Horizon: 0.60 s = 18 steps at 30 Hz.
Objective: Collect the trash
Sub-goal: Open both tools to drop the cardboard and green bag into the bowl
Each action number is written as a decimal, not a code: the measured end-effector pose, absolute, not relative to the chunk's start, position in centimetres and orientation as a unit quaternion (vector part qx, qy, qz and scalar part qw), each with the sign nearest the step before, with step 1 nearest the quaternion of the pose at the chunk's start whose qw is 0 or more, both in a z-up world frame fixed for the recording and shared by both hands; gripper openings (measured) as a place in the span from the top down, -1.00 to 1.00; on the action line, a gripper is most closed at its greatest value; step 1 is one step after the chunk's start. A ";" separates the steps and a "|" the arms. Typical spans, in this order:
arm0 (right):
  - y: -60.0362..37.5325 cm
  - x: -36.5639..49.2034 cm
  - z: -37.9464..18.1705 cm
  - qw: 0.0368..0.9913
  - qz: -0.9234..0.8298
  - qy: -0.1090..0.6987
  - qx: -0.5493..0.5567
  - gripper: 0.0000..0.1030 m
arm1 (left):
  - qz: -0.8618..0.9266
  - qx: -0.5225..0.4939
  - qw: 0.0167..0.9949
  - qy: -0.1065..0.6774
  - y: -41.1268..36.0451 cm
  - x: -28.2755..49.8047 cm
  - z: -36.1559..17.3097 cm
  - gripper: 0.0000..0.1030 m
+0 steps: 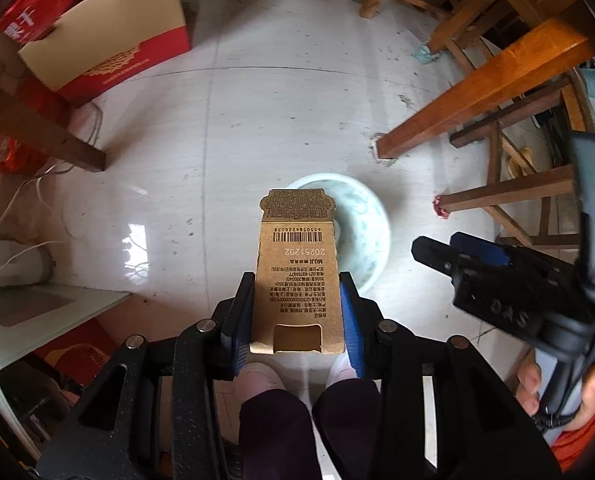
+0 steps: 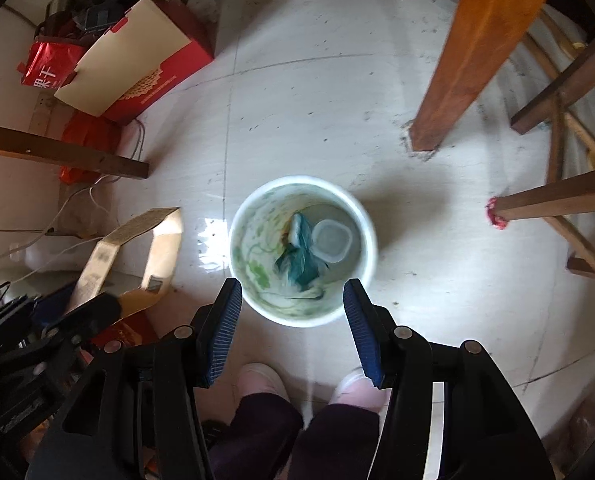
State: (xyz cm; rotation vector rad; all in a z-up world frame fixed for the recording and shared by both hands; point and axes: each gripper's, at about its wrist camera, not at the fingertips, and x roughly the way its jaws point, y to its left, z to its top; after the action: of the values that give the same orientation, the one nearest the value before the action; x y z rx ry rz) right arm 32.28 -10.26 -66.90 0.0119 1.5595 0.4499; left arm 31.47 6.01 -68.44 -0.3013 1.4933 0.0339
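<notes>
One brown box [image 1: 297, 276] sits squeezed in your left gripper [image 1: 297, 312] at frame center, your right gripper [image 2: 293, 320] hangs open over the bin [image 2: 303, 250], so dropping early could miss it.

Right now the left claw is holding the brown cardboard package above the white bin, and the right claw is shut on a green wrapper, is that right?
Not quite. The right claw is open and holds nothing; the right wrist view shows its pads spread apart above the white bin. The green wrapper lies inside the bin. The rest stands: the left claw holds the brown cardboard package above the bin.
</notes>
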 end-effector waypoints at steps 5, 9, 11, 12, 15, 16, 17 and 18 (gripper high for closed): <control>-12.1 32.7 -63.8 0.700 0.196 0.686 0.022 0.04 | 0.001 -0.146 0.705 0.694 4.3 33.1 -68.5 -0.06; -12.9 33.0 -61.8 0.707 0.191 0.680 0.034 0.04 | -0.001 -0.148 0.709 0.690 3.5 33.6 -66.9 -0.08; -13.2 33.1 -60.6 0.710 0.189 0.677 0.039 0.04 | 0.000 -0.144 0.710 0.689 3.3 33.7 -65.9 -0.08; -13.4 33.1 -59.9 0.710 0.190 0.677 0.040 0.04 | 0.000 -0.141 0.712 0.688 3.3 33.6 -65.1 -0.08; -13.5 33.1 -57.9 0.714 0.192 0.672 0.041 0.04 | 0.000 -0.133 0.717 0.684 3.1 33.3 -62.0 -0.08; -13.4 33.0 -56.8 0.716 0.194 0.670 0.040 0.04 | 0.000 -0.131 0.720 0.682 3.1 33.3 -61.1 -0.08; -13.4 33.0 -55.7 0.718 0.196 0.667 0.038 0.04 | 0.000 -0.128 0.723 0.679 3.1 33.2 -59.6 -0.08; -13.3 32.9 -54.5 0.720 0.199 0.664 0.036 0.04 | 0.001 -0.126 0.726 0.676 3.1 33.1 -58.3 -0.08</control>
State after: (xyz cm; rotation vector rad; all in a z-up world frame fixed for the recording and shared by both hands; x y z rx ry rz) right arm 32.89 -13.34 -54.48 0.0801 1.4672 0.4398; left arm 33.05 3.05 -58.31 -0.2777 1.4915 0.0018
